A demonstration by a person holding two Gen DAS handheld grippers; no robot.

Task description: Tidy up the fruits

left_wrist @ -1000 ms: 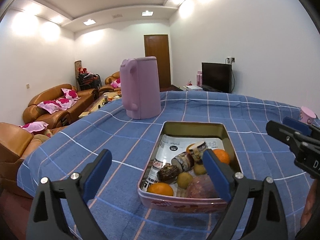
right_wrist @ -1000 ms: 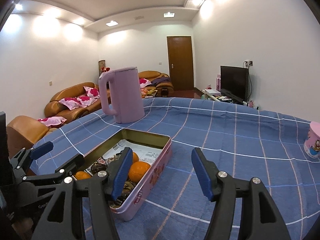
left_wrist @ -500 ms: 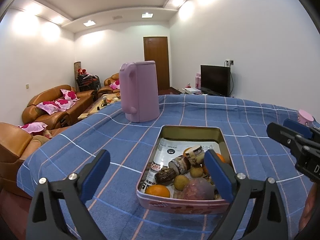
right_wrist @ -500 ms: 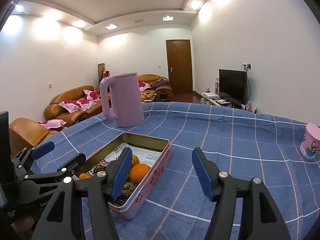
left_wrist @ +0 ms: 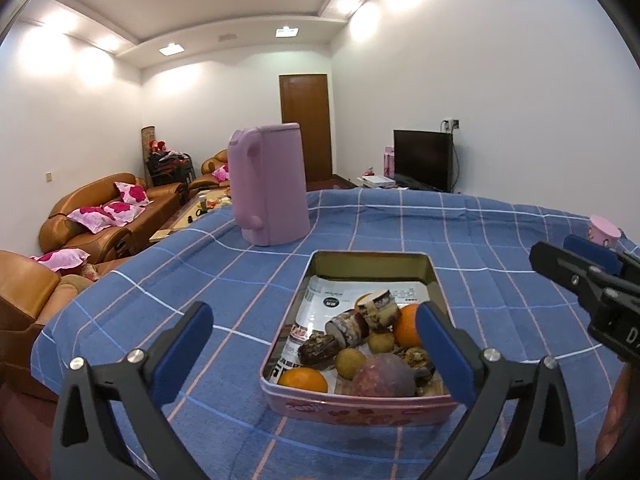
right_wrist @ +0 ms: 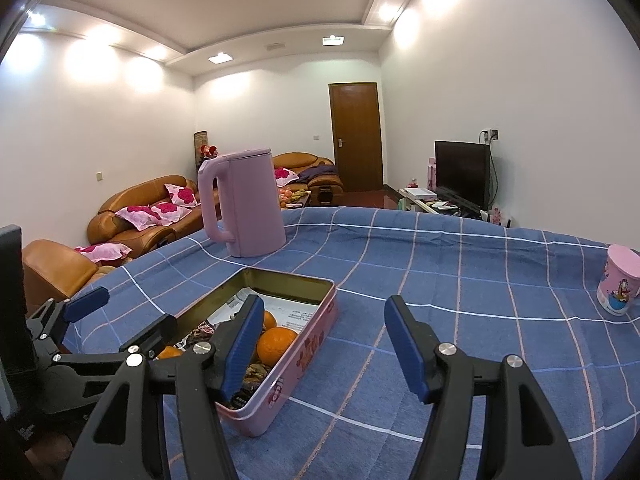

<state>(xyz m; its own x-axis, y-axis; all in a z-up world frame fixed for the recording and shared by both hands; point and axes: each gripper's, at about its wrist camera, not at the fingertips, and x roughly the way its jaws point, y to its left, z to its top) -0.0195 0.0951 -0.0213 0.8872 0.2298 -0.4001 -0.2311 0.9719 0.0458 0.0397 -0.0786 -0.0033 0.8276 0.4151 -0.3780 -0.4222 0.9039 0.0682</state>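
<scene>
pink tin [left_wrist: 360,414] on blue checked tablecloth [left_wrist: 480,240], holds oranges [left_wrist: 303,379], purple fruit [left_wrist: 384,369], small yellow-green fruits, wrapped snacks. left gripper [left_wrist: 316,340] fingers spread wide, just been opening, nothing gripped, tin's near end between them. right gripper [right_wrist: 324,340] fingers apart, empty, over tin's right edge. pink kettle [right_wrist: 244,204] beyond tin; pink cup [right_wrist: 618,280] far right.

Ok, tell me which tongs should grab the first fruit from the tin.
Left, probably. The left tongs stand wide open, aimed into the tin near the purple fruit. The right tongs, empty, point mostly past its side at bare cloth.
</scene>
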